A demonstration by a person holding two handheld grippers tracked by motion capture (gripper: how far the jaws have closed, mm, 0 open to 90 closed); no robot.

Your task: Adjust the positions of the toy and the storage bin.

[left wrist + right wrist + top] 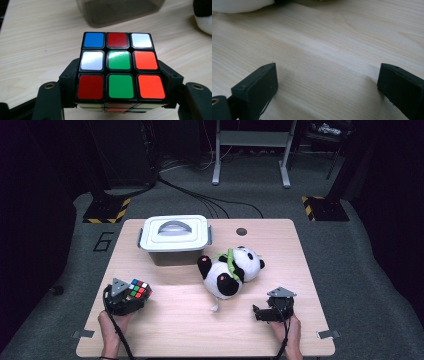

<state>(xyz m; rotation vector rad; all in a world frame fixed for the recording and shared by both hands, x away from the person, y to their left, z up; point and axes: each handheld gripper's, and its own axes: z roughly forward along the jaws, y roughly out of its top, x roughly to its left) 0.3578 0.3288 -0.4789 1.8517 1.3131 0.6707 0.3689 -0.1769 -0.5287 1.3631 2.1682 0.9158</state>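
cube (119,75) clamped in left claw (120,100) above table (37,50).

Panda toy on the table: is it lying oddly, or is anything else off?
The panda toy is tipped over on its side beside the lidded box, not sitting up. Otherwise nothing stands out: the cube sits squarely in the left tongs, and nothing is spilled.

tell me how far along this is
Done: the left gripper has the cube clamped between its jaws. In hand: carrying it over the table. Left: the box is still lidded, the panda lies untouched, and the right gripper rests open, empty.
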